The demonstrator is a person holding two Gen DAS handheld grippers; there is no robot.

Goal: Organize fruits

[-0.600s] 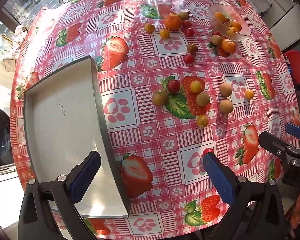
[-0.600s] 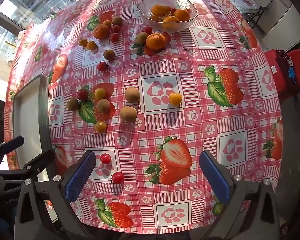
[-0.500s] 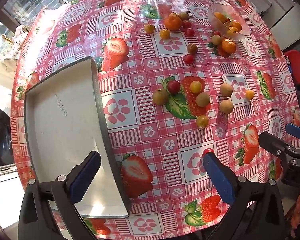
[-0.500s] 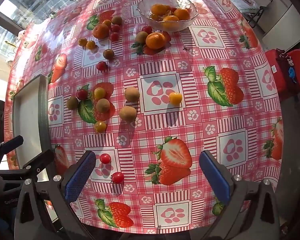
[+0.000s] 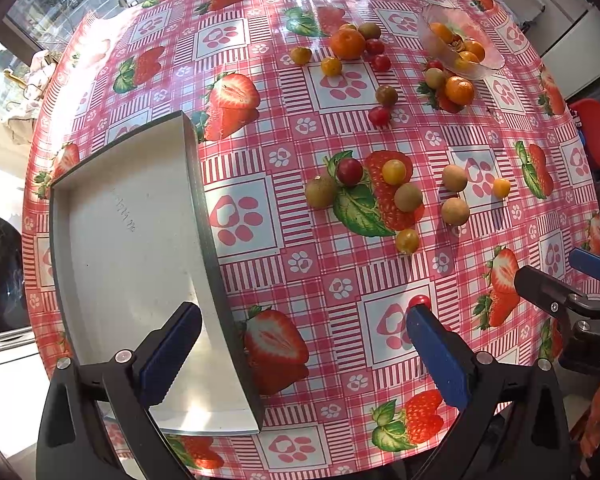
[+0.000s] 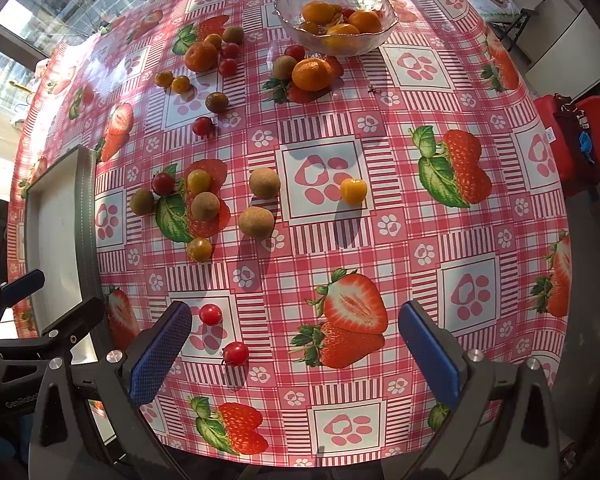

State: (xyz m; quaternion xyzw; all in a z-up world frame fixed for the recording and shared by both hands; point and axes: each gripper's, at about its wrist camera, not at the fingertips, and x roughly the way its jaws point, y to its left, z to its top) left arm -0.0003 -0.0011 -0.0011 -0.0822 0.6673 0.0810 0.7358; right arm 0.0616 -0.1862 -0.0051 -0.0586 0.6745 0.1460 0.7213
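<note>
A table (image 6: 440, 208) under a pink strawberry-print cloth carries a bare metal tray (image 5: 132, 248) at its left edge and a glass bowl (image 6: 336, 12) of oranges at the far side, with one orange (image 6: 311, 75) just in front of the bowl and another (image 6: 201, 56) further left among small tomatoes. Brown fruits (image 6: 264, 183) and yellow and red tomatoes lie scattered mid-table, well apart from the tray, and two red tomatoes (image 6: 235, 353) sit near the front edge. The left gripper (image 5: 304, 356) hangs wide apart over the tray's right wall, holding nothing, and the right gripper (image 6: 296, 356) is likewise spread wide and bare above the two red tomatoes
</note>
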